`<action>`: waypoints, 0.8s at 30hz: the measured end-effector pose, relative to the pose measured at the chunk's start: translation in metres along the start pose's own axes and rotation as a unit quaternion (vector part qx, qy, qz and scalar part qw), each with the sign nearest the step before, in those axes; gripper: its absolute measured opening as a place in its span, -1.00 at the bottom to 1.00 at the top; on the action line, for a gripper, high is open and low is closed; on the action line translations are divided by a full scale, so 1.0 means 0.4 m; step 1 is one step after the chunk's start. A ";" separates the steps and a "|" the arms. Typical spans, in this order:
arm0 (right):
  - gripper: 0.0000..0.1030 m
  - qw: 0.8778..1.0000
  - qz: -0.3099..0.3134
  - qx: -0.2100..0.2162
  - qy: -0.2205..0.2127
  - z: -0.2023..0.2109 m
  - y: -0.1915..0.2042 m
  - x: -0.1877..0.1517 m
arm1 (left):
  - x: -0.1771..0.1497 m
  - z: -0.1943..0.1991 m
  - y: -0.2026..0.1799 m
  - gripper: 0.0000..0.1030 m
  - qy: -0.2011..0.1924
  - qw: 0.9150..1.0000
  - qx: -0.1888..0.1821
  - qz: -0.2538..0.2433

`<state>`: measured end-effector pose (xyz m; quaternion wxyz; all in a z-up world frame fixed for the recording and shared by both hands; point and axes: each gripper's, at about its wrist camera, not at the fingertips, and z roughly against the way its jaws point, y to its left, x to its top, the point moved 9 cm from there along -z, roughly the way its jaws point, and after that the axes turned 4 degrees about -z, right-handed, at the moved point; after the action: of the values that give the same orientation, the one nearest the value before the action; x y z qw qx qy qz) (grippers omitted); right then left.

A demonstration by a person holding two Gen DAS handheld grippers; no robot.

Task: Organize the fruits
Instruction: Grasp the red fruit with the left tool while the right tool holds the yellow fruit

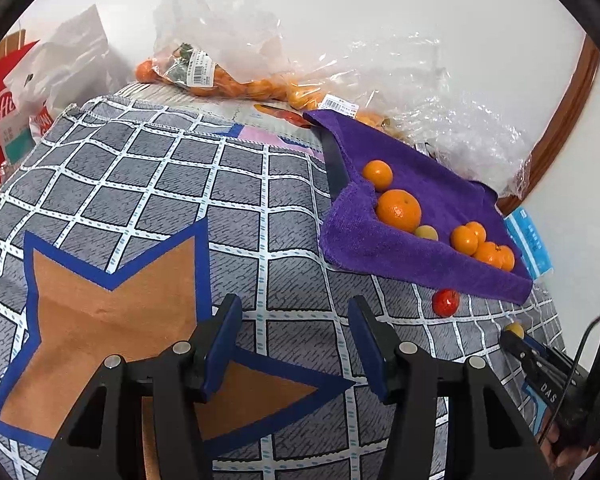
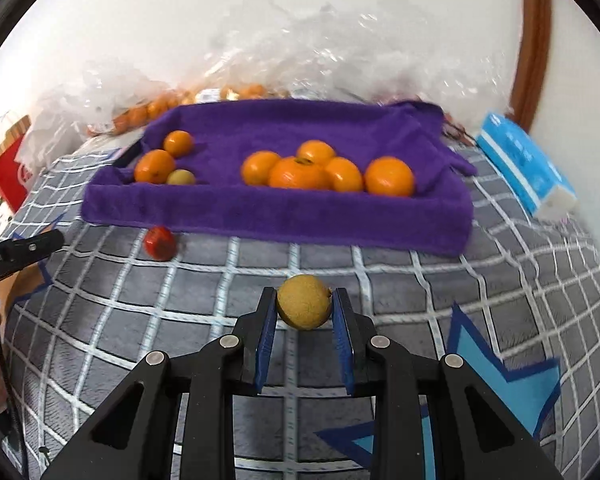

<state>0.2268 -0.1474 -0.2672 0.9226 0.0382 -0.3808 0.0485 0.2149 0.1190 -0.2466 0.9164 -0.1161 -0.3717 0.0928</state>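
My right gripper (image 2: 305,307) is shut on a small yellow-brown fruit (image 2: 304,306), held above the checked cloth in front of the purple towel (image 2: 276,210). The towel lines a tray and holds several oranges (image 2: 300,172) plus a small yellowish fruit (image 2: 181,177). A small red fruit (image 2: 160,243) lies on the cloth just before the towel's left front edge. In the left wrist view my left gripper (image 1: 294,344) stands open over the cloth with nothing between its fingers. The red fruit (image 1: 445,302), the towel (image 1: 420,256) and the right gripper (image 1: 514,330) with its fruit lie to its right.
Clear plastic bags (image 1: 220,40) of oranges are piled behind the tray against the wall. A blue tissue pack (image 2: 524,164) sits right of the towel. A red paper bag (image 1: 4,120) stands at far left. The grey checked cloth (image 1: 160,184) has star patches.
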 end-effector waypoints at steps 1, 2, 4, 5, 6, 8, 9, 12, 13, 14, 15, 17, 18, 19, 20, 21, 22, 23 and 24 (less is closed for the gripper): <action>-0.46 1.000 -0.006 0.002 0.001 -0.003 -0.004 0.001 | 0.000 0.000 -0.001 0.04 0.001 1.000 0.001 -0.003; -0.46 1.000 -0.010 0.003 -0.001 -0.001 -0.008 0.002 | 0.001 -0.001 -0.001 0.04 0.002 1.000 0.001 -0.004; -0.46 1.000 -0.011 0.009 -0.005 0.003 -0.005 0.004 | 0.001 -0.001 -0.001 0.04 0.004 1.000 0.001 -0.006; -0.46 1.000 -0.010 0.012 -0.008 0.006 -0.003 0.005 | 0.001 0.000 0.000 0.04 0.003 1.000 -0.001 -0.006; -0.46 1.000 -0.009 0.013 -0.009 0.007 -0.002 0.004 | 0.001 0.000 0.001 0.04 0.002 1.000 -0.002 -0.004; -0.46 1.000 -0.004 0.008 -0.005 0.006 0.000 -0.001 | 0.001 0.001 0.003 0.04 0.000 1.000 -0.005 -0.001; -0.46 1.000 -0.001 0.005 -0.005 0.007 0.001 -0.001 | 0.001 0.001 0.003 0.04 0.000 1.000 -0.008 -0.001; -0.46 1.000 0.001 0.006 -0.008 0.012 0.001 0.000 | -0.001 0.002 -0.003 0.01 0.001 1.000 -0.014 -0.004; -0.46 1.000 0.000 0.006 -0.005 0.011 0.000 -0.001 | -0.003 0.003 -0.010 0.01 0.003 1.000 -0.014 -0.010; -0.46 1.000 0.000 0.006 -0.002 0.010 -0.001 -0.003 | -0.006 0.003 -0.016 0.01 0.006 1.000 -0.010 -0.018; -0.46 1.000 0.001 0.006 -0.002 0.010 -0.001 -0.003 | -0.010 0.003 -0.025 0.01 0.009 1.000 -0.005 -0.028; -0.46 1.000 0.005 0.010 -0.003 0.014 0.001 -0.003 | -0.023 0.006 -0.057 0.01 0.018 0.999 -0.005 -0.048; -0.46 1.000 0.009 0.012 -0.003 0.016 0.003 -0.004 | -0.030 0.008 -0.076 0.01 0.023 0.998 -0.010 -0.055; -0.46 1.000 0.013 0.010 -0.003 0.017 0.004 -0.007 | -0.037 0.011 -0.100 0.01 0.026 0.997 -0.015 -0.064; -0.46 1.000 0.018 0.005 -0.003 0.018 0.002 -0.009 | -0.041 0.013 -0.118 0.02 0.029 0.997 -0.017 -0.073; -0.46 1.000 0.021 0.002 -0.003 0.019 0.000 -0.011 | -0.044 0.014 -0.136 0.04 0.031 0.996 -0.018 -0.084; -0.46 1.000 0.026 0.000 -0.008 0.024 -0.002 -0.011 | -0.046 0.014 -0.157 0.04 0.033 0.995 -0.020 -0.095; -0.46 0.999 0.030 -0.003 -0.014 0.029 -0.003 -0.009 | -0.048 0.014 -0.175 0.04 0.034 0.994 -0.022 -0.105; -0.46 0.999 0.035 -0.008 -0.023 0.038 -0.007 -0.006 | -0.049 0.014 -0.189 0.04 0.034 0.993 -0.024 -0.111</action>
<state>0.2146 -0.1521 -0.2582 0.9117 0.0184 -0.4034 0.0762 0.2035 0.0425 -0.2345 0.9301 -0.0989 -0.3531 -0.0219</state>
